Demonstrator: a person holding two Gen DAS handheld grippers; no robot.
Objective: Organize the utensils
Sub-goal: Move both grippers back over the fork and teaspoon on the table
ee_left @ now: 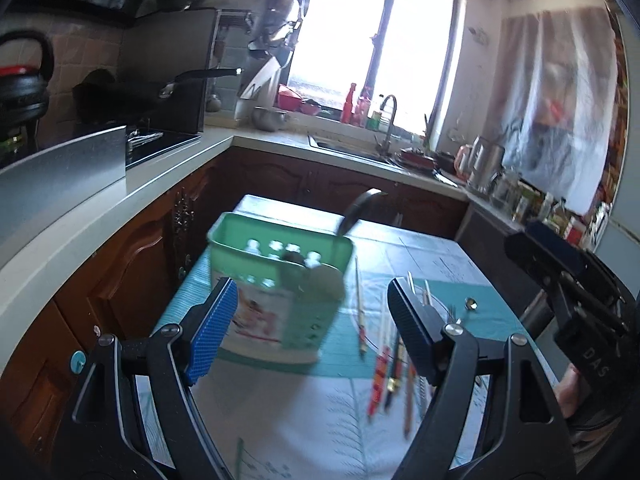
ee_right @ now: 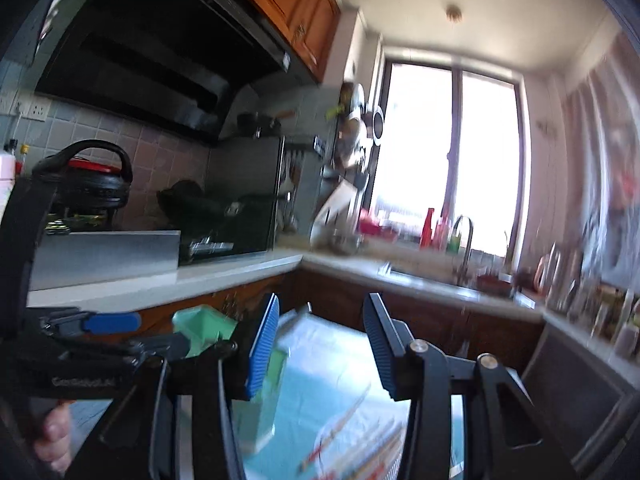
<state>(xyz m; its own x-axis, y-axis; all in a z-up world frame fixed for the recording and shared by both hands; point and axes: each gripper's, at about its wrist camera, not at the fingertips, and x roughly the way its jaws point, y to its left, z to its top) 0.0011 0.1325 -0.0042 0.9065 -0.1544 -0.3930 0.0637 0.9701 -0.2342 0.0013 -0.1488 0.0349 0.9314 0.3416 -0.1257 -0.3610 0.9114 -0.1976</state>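
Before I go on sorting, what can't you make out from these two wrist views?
- Contents of the green plastic utensil holder: left wrist view, its front wall hides all but one dark handle.
- Loose chopsticks on the tablecloth: motion blur and the left gripper finger prevent counting.
- Right wrist view: the holder is mostly behind the right gripper.

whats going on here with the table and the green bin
A person holds a gripper in each hand over a table. The left gripper and right gripper are both open and hold nothing. A green caddy already has a dark utensil standing in it. Chopsticks lie loose beside it.
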